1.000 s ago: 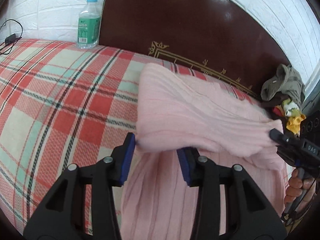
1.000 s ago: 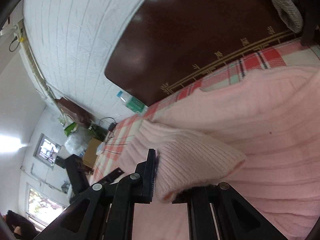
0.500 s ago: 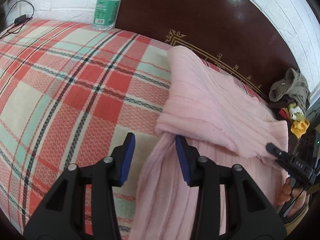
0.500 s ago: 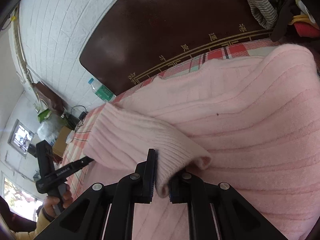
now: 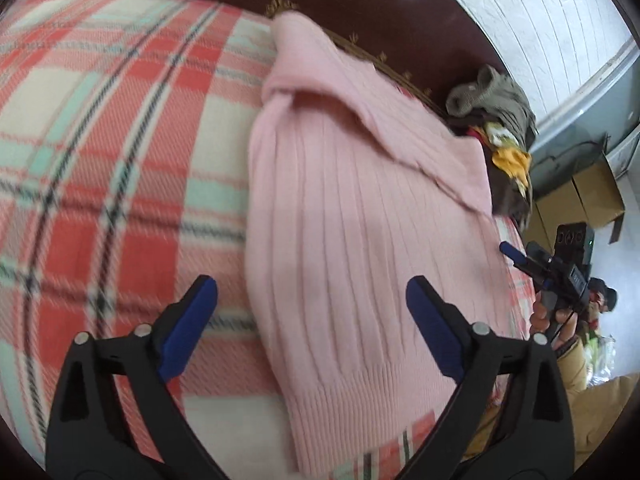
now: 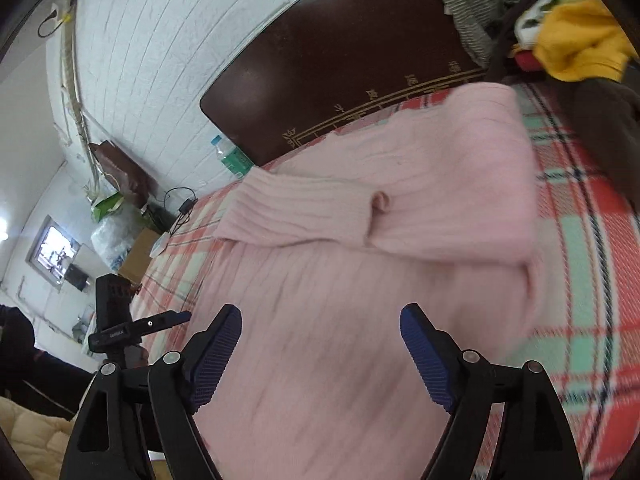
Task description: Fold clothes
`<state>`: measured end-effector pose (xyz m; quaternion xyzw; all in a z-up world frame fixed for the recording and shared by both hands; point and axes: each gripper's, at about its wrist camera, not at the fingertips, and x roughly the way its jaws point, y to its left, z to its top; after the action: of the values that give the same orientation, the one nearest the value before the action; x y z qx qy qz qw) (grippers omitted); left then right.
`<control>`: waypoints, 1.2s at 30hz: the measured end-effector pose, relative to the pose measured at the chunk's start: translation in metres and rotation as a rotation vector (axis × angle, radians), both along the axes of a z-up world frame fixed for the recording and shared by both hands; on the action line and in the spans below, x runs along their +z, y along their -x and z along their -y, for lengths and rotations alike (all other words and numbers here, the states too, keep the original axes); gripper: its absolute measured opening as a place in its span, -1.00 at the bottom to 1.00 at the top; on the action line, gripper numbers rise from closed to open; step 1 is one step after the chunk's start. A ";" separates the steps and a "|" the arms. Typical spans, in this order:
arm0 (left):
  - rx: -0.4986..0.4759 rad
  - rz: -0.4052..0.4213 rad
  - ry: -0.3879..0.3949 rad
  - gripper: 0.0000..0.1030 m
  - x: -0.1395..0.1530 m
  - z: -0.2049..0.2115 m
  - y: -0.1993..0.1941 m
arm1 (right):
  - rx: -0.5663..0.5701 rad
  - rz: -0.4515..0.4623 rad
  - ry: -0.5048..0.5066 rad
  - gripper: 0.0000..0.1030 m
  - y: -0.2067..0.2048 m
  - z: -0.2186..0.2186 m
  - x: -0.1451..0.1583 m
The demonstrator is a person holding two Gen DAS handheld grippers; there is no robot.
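A pink ribbed sweater point(image 5: 352, 208) lies on the plaid bed cover point(image 5: 104, 152), its sleeves folded across the upper body. It also shows in the right wrist view point(image 6: 360, 280), with a folded sleeve point(image 6: 304, 216) lying across it. My left gripper point(image 5: 312, 304) is open and empty, above the sweater's left edge near the hem. My right gripper point(image 6: 320, 336) is open and empty, above the sweater's lower body. The right gripper shows in the left wrist view point(image 5: 520, 258) beside the sweater's right edge; the left gripper shows in the right wrist view point(image 6: 160, 322).
A dark wooden headboard point(image 6: 352, 60) stands behind the sweater. A pile of other clothes point(image 5: 496, 120) lies at the bed's far right corner, also in the right wrist view point(image 6: 560, 40). A water bottle point(image 6: 232, 158) stands by the headboard. Cardboard boxes point(image 5: 580, 200) stand on the floor.
Both grippers let go of the sleeve edge they were pinching, opened wide and drew back toward the hem. The sleeve now lies flat across the sweater.
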<state>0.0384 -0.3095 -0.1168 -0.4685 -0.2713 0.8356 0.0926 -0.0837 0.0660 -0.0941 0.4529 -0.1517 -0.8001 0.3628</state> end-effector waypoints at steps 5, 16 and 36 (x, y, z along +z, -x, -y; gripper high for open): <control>-0.046 -0.031 -0.013 0.99 -0.002 -0.020 -0.002 | -0.111 0.111 0.005 0.82 -0.044 -0.055 -0.025; 0.011 0.044 -0.223 0.99 -0.007 -0.018 0.007 | 0.075 0.098 0.037 1.00 -0.052 -0.022 -0.032; -0.044 0.015 -0.160 0.56 -0.005 -0.048 -0.006 | 0.000 0.002 -0.047 -0.50 -0.084 0.011 -0.039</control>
<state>0.0447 -0.2612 -0.1215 -0.4716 -0.3276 0.8055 0.1464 0.0000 0.0545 -0.1334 0.4622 -0.1333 -0.8029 0.3520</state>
